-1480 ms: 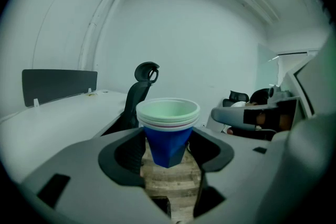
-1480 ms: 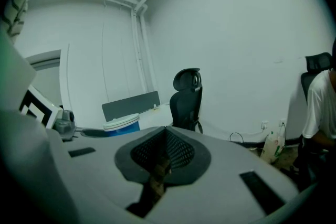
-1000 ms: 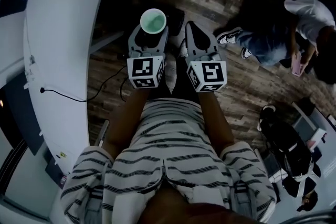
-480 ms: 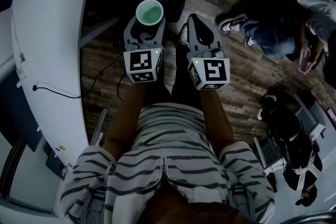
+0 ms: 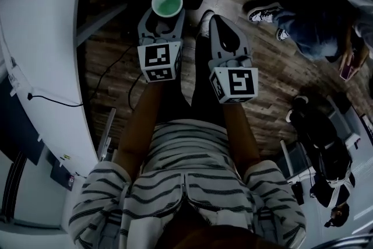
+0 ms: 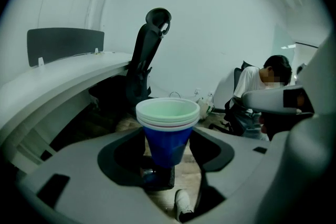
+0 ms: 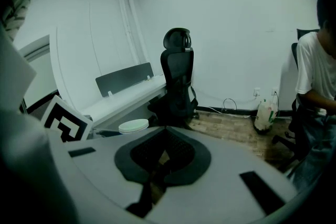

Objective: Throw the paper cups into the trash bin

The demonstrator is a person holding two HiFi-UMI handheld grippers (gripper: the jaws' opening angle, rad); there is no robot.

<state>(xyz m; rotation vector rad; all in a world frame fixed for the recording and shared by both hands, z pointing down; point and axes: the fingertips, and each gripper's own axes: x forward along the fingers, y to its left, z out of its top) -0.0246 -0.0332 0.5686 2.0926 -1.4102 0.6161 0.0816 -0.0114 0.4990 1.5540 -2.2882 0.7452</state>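
Note:
A stack of paper cups [image 5: 167, 3] [image 6: 167, 134], blue outside with white rims and a pale green inside, stands upright between the jaws of my left gripper [image 5: 165, 13] [image 6: 167, 150], which is shut on its lower part. The cups' rim [image 7: 133, 126] also shows at the left of the right gripper view. Beside them to the right is my right gripper [image 5: 222, 32] [image 7: 164, 153], its dark pads together with nothing between them. Below the cups lies a dark thing [image 6: 157, 178] on the wooden floor; I cannot tell whether it is the bin.
A white curved desk [image 5: 46, 38] runs along the left. A black office chair [image 7: 177, 76] stands ahead by the wall. A seated person [image 5: 317, 32] is at the right, with dark bags [image 5: 320, 154] on the floor. A cable [image 5: 111, 84] trails across the floor.
Both grippers have sunk towards the floor, side by side. The cups have stayed in the left gripper's jaws. The right gripper's jaws have stayed together.

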